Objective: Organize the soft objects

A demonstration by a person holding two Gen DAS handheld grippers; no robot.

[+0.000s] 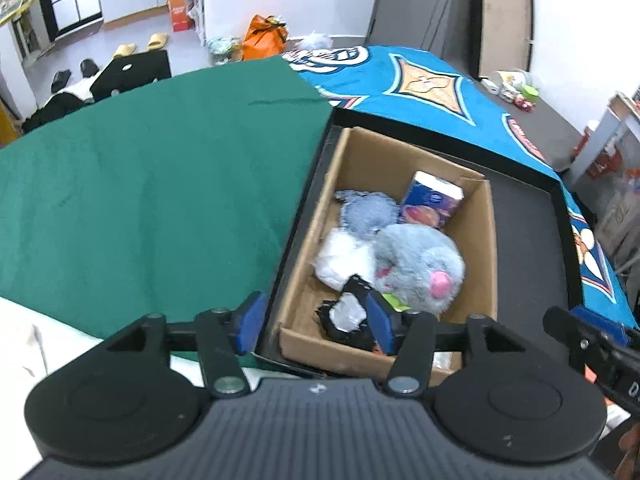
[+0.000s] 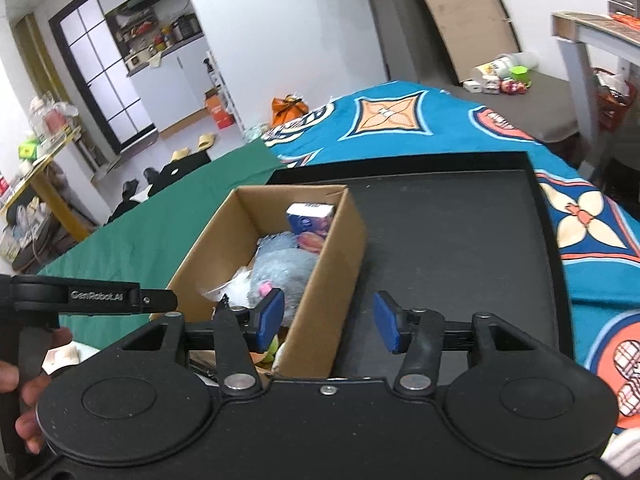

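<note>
Cardboard box (image 1: 476,240) contents are only partly readable: in the right wrist view the near wall and the left blue pad hide the box's lower end, and motion blur softens the toys in both views. A black and white item (image 1: 348,318) at the near end of the box is too blurred and too covered by the left gripper's pad to identify. The box sits at the left end of a black tray (image 2: 460,240), beside a green cloth (image 1: 160,180) and a blue patterned blanket (image 2: 400,128). Inside lie a large grey plush (image 1: 420,264) with a pink patch, a smaller grey-blue plush (image 1: 368,210) behind it, a white fluffy item (image 1: 340,258) to their left, and a blue tissue pack (image 1: 432,198) standing at the far end. The left gripper (image 1: 316,322) hovers over the box's near left corner, jaws apart and clamped on nothing. The right gripper (image 2: 328,322) straddles the box's right wall without its pads pressing it, jaws parted and empty.
</note>
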